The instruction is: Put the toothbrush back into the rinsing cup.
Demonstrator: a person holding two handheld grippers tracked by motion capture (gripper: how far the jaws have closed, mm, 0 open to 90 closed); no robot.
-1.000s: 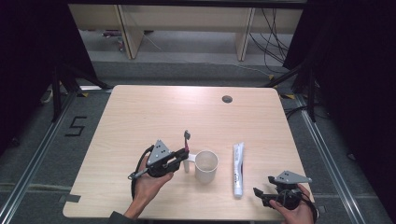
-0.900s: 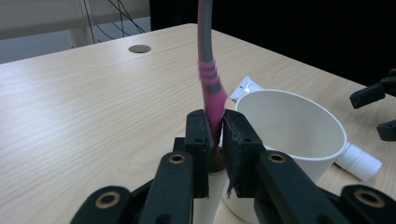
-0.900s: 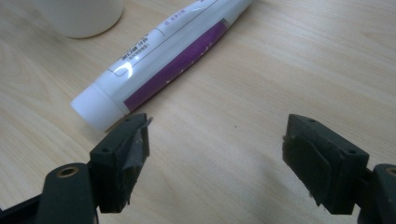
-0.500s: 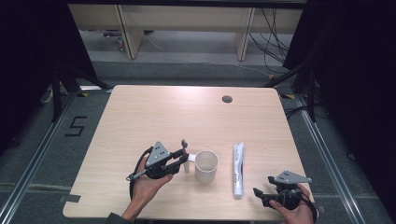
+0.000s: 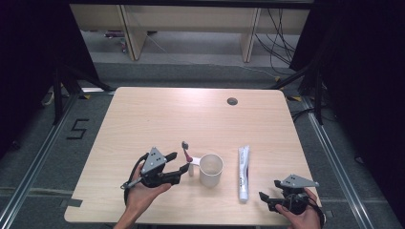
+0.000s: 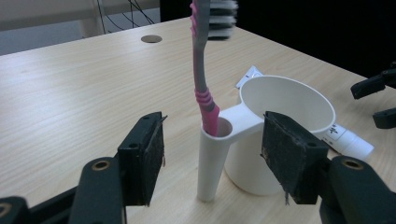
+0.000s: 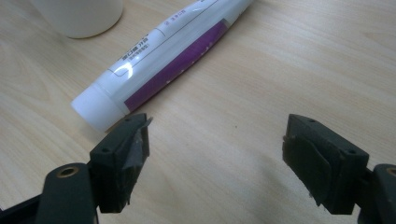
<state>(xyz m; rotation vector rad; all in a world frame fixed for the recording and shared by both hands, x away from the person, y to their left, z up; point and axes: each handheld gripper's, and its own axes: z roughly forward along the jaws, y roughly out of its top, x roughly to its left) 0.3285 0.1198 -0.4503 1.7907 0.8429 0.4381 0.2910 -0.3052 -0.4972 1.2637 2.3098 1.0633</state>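
Note:
A pink and grey toothbrush (image 6: 201, 70) stands upright in the narrow side holder (image 6: 212, 158) of a white cup (image 6: 285, 100), bristles at the top. My left gripper (image 6: 217, 161) is open, one jaw on each side of the holder, touching neither it nor the brush. From above, the left gripper (image 5: 184, 169) sits just left of the cup (image 5: 210, 169) and toothbrush (image 5: 186, 151). A white and purple toothpaste tube (image 7: 163, 51) lies flat, cap toward me. My right gripper (image 7: 219, 154) is open just short of the cap, nothing between its jaws; in the high view the right gripper (image 5: 265, 198) is near the table's front right.
The light wooden table (image 5: 143, 119) has a round cable hole (image 5: 232, 101) near its far edge. The toothpaste tube (image 5: 244, 172) lies right of the cup, pointing away from me. Dark floor and shelving lie beyond the table.
The toothbrush has come down a little and shifted slightly left with the left gripper; it now stands in the cup's holder with the jaws open. The right gripper has not moved.

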